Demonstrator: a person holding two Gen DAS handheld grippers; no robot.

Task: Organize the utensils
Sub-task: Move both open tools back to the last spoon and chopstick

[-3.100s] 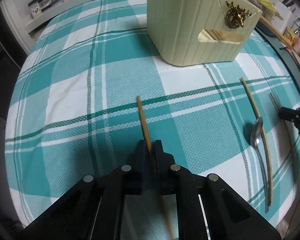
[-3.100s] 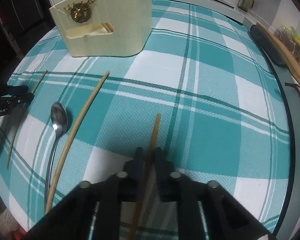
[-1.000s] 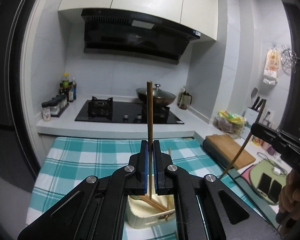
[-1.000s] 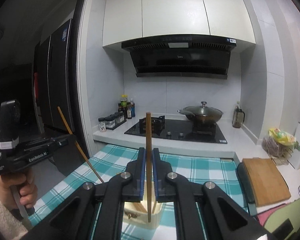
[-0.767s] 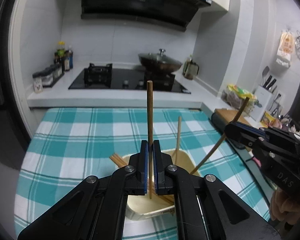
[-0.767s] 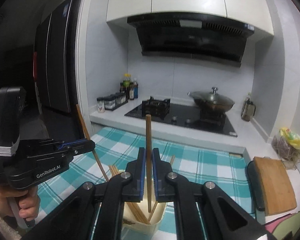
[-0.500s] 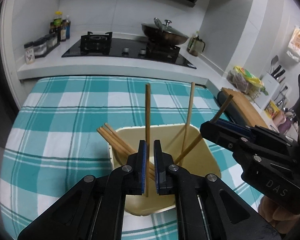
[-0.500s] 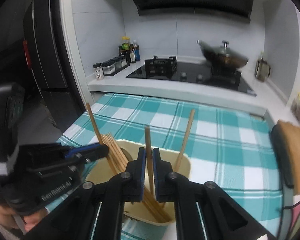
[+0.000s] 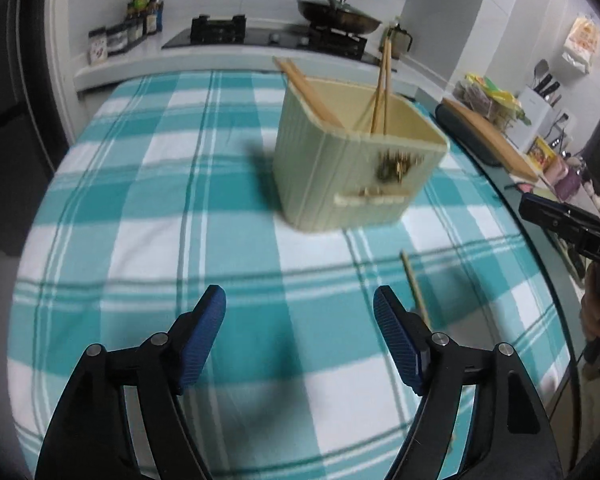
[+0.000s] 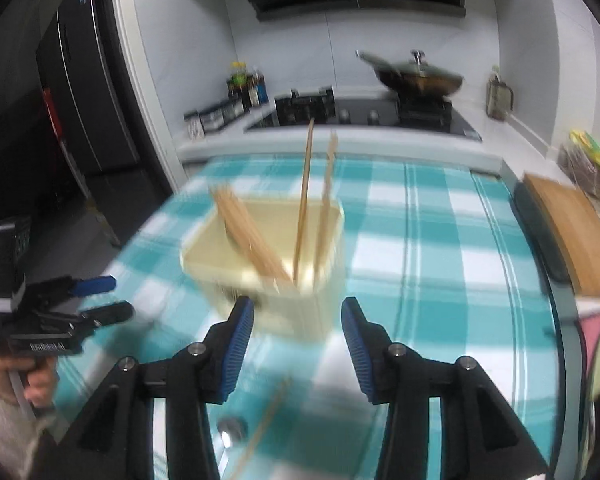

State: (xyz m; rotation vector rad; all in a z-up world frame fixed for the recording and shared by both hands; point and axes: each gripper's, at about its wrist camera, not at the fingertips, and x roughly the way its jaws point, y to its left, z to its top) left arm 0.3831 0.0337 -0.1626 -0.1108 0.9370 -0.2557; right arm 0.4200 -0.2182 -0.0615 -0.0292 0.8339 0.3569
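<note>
A table covered with a teal-and-white checked cloth [image 9: 148,216] carries the things. A cream ribbed holder [image 9: 340,176] stands upright on it near the far middle, with wooden chopsticks leaning inside. Nearer the front, one loose chopstick [image 9: 414,286] lies flat on the cloth, and beside it, blurred, the bowl of a metal spoon [image 10: 230,428].

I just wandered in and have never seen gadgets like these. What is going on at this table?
A person is tidying utensils with a handheld two-finger gripper in each hand. Several chopsticks already stand in the cream holder on the checked tablecloth. The left gripper and right gripper are both opening with nothing between their jaws. One more chopstick and a spoon lie on the cloth.
</note>
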